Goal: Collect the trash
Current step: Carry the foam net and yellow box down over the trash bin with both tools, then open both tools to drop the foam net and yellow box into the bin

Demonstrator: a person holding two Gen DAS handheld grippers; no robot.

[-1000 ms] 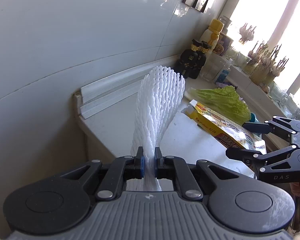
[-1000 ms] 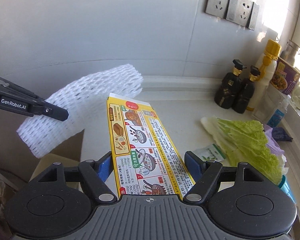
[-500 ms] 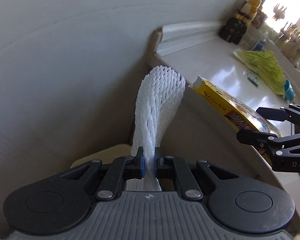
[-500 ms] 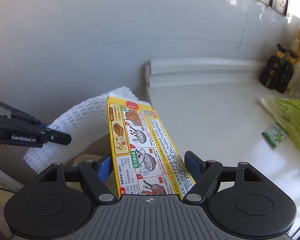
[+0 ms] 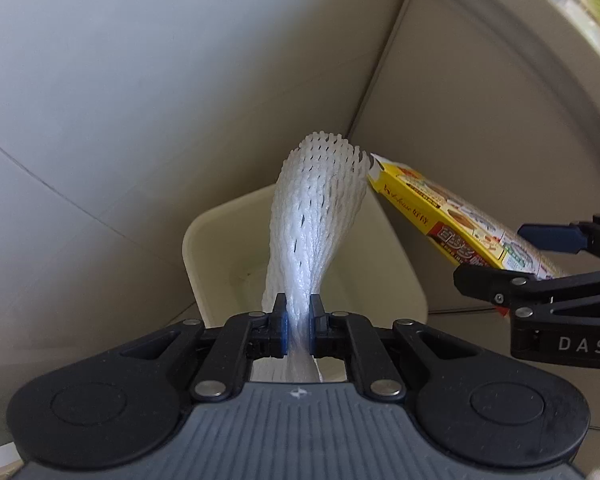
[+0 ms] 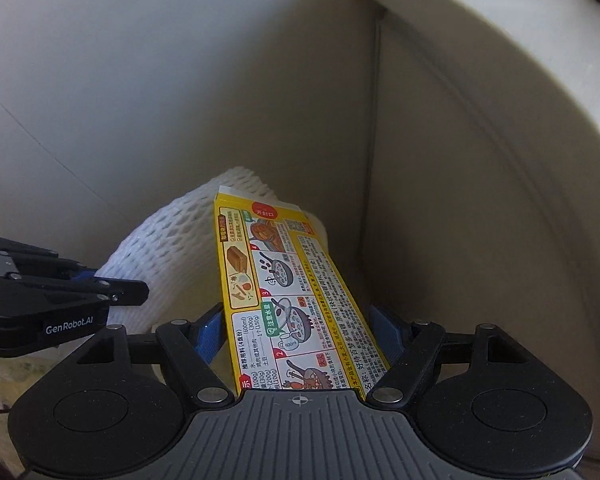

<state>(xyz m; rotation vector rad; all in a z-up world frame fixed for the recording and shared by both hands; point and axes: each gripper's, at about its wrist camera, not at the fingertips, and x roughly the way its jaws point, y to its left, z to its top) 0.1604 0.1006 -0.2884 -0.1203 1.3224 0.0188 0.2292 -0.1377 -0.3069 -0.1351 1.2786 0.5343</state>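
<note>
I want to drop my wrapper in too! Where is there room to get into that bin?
The cream bin looks open along its rim by the wall, to the left of the white foam net. The side by the cabinet panel is crowded: the yellow box and right gripper hang there, and the left gripper holds the net over the middle.

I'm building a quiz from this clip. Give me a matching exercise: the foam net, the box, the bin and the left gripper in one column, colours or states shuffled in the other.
Things:
1. foam net
2. box
3. bin
4. left gripper

States:
A. cream, open-topped, below both held items
B. yellow with printed cooking pictures, between the right gripper's fingers
C. shut on something soft
D. white mesh, standing up from a pinch

Pairs: 1-D, 2-B, 3-A, 4-C
</note>
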